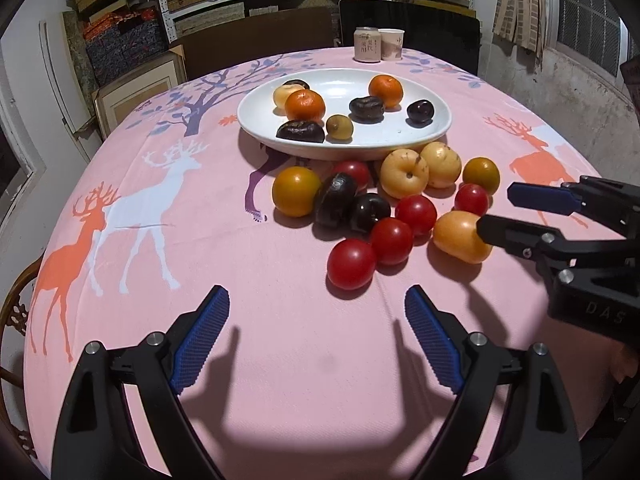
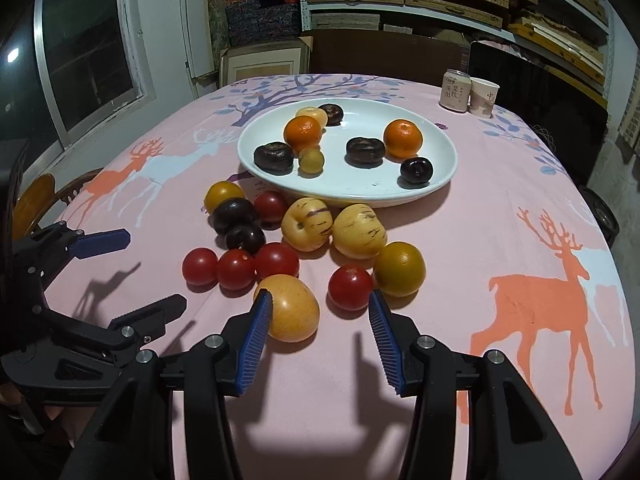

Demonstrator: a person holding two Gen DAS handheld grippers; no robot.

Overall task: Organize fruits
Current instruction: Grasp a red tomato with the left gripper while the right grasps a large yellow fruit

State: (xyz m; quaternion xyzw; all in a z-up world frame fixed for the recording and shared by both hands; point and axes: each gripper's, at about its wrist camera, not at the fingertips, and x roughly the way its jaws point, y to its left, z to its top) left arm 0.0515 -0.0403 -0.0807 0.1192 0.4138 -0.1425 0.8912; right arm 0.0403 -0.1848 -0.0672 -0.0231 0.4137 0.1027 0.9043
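A white plate (image 1: 400,136) (image 2: 360,196) at mid-table holds two oranges (image 1: 305,105), several dark fruits and a small yellow one. In front of it, on the pink deer cloth, lie red tomatoes (image 1: 351,264) (image 2: 236,270), dark plums (image 1: 370,212), two pale striped fruits (image 1: 404,174) (image 2: 360,232) and yellow-orange ones. My left gripper (image 1: 318,320) (image 2: 152,272) is open over bare cloth, short of the nearest tomato. My right gripper (image 2: 320,298) (image 1: 500,212) is open too. A yellow-orange fruit (image 2: 294,312) (image 1: 460,236) lies at its tips, against the left finger, with no squeeze on it.
A drink can (image 1: 367,45) (image 2: 454,91) and a paper cup (image 1: 391,44) (image 2: 483,96) stand at the table's far edge. Dark chairs stand behind them, and a wooden chair (image 2: 36,200) at the left. Shelves with boxes fill the back wall.
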